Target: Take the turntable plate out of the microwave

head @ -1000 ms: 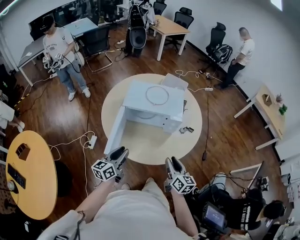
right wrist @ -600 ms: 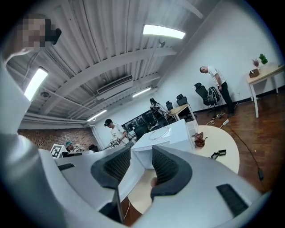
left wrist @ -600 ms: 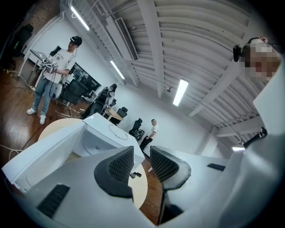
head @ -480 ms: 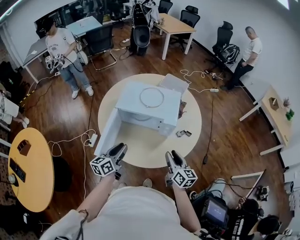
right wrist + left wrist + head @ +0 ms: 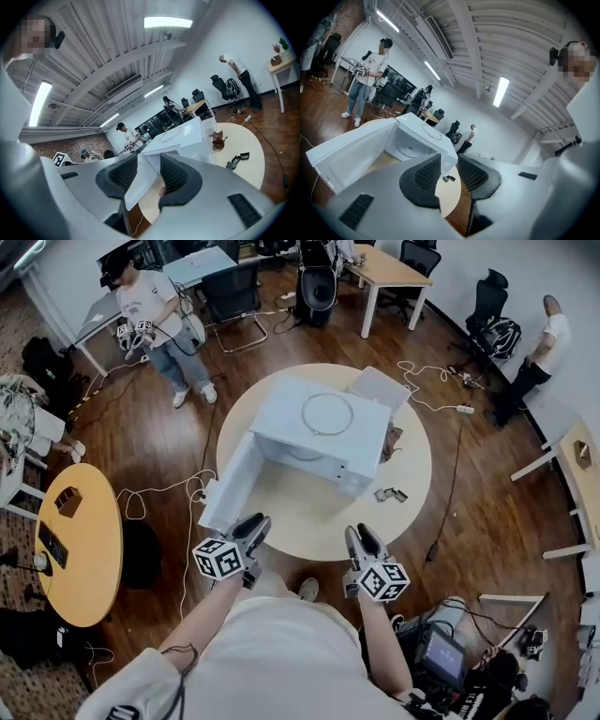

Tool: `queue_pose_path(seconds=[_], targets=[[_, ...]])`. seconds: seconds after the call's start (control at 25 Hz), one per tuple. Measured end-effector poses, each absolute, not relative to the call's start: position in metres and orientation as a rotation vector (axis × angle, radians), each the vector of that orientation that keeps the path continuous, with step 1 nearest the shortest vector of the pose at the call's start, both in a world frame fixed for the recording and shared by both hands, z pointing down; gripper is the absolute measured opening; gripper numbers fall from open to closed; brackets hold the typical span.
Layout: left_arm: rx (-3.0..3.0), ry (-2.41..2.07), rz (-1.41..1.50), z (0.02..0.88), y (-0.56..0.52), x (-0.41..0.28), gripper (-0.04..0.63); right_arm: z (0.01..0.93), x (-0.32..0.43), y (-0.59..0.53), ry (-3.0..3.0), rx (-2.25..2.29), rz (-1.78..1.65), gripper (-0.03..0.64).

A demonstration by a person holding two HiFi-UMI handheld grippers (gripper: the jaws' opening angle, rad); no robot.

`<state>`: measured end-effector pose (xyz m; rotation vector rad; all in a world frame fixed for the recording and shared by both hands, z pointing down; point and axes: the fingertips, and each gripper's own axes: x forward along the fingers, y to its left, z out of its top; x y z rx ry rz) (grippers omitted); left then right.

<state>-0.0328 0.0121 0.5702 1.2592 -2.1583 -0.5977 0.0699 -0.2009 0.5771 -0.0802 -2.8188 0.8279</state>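
Approach step. My left gripper (image 5: 255,525) and right gripper (image 5: 360,538) stood parted and empty, short of the open microwave (image 5: 323,439). Next, I judged: reach into the cavity for the turntable plate (image 5: 410,147).

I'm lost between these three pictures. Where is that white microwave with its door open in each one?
Head view: the microwave sits at upper centre, its door swung toward the lower left.
Left gripper view: left of centre, just above the left tongs, with its inside showing.
Right gripper view: centre, right behind the right tongs.
Shared landmark: the round cream table under it.
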Motion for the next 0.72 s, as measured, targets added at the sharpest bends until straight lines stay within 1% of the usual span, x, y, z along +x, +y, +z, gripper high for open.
queue_pose_path(seconds=[0.44,0.72], targets=[[1.184,-2.151,-0.589,0.584,0.019,-0.057,0.103,0.587,0.012,-0.183,-2.768,-0.141,0.860,0.155],[1.217,-2.124,-0.561,0.586,0.013,-0.092,0.103,0.590,-0.028,-0.167,-2.727,-0.147,0.836,0.155]])
